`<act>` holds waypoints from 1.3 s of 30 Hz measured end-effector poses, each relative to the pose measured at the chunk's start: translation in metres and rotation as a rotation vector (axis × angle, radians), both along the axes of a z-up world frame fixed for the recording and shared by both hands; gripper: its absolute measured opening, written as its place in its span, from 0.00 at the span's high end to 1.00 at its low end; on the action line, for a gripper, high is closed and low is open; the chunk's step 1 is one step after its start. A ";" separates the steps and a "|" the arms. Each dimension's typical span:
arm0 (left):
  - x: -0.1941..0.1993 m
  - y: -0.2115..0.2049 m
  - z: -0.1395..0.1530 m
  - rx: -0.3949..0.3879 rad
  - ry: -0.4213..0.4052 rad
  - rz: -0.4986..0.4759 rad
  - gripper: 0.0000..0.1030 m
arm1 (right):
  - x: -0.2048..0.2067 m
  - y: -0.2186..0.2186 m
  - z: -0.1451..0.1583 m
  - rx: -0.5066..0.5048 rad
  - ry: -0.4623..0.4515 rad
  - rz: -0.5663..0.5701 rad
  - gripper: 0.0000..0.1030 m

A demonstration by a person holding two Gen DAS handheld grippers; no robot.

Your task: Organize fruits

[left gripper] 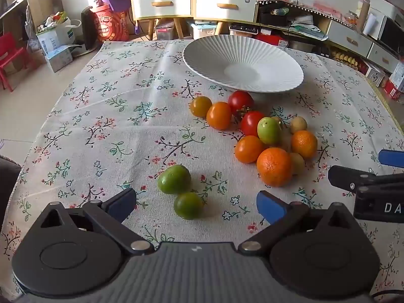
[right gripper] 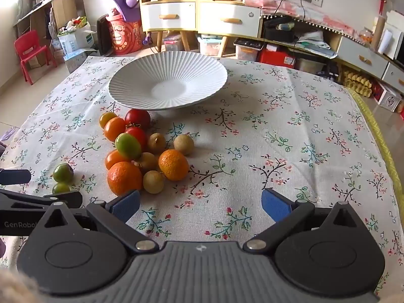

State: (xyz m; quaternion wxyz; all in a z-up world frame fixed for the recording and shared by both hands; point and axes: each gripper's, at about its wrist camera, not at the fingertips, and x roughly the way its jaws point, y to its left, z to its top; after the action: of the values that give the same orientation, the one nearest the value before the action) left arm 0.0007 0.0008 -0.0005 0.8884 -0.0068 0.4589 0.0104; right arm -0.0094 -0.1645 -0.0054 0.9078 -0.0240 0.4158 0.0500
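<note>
A white ribbed plate [left gripper: 202, 55] [right gripper: 131, 80] stands empty at the far side of the table. In front of it lies a pile of fruit: oranges [left gripper: 274, 166] [right gripper: 125, 178], red tomatoes [left gripper: 240, 101] [right gripper: 137, 118], a green-red fruit [left gripper: 269, 130] [right gripper: 128, 146] and small tan fruits [right gripper: 183, 144]. Two green fruits [left gripper: 174, 179] [left gripper: 188, 205] [right gripper: 63, 173] lie apart on the left. My left gripper [left gripper: 197, 204] is open and empty, just in front of the two green fruits. My right gripper [right gripper: 200, 205] is open and empty, right of the nearest orange.
The table carries a floral cloth [left gripper: 113, 126] [right gripper: 290, 151]. The right gripper shows at the right edge of the left wrist view [left gripper: 373, 184]; the left gripper shows at the left edge of the right wrist view [right gripper: 30, 202]. Cabinets [right gripper: 199, 17] and clutter stand behind the table.
</note>
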 end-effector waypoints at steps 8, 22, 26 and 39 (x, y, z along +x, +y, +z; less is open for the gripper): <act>-0.001 -0.004 -0.002 0.009 0.006 -0.005 0.05 | 0.004 0.007 -0.001 -0.014 0.012 -0.004 0.00; 0.001 -0.001 -0.001 -0.001 0.009 -0.004 0.05 | -0.002 0.002 0.002 -0.003 0.001 0.008 0.00; -0.001 0.001 0.000 -0.005 0.002 -0.005 0.05 | -0.001 0.001 0.006 0.002 -0.009 -0.002 0.00; -0.002 0.001 0.000 -0.011 0.002 -0.006 0.05 | 0.000 0.004 0.004 -0.012 -0.010 0.002 0.00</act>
State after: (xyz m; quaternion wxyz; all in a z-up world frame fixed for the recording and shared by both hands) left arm -0.0010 0.0015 -0.0004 0.8879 -0.0100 0.4598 0.0052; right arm -0.0094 -0.1607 -0.0013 0.9096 -0.0300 0.4117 0.0481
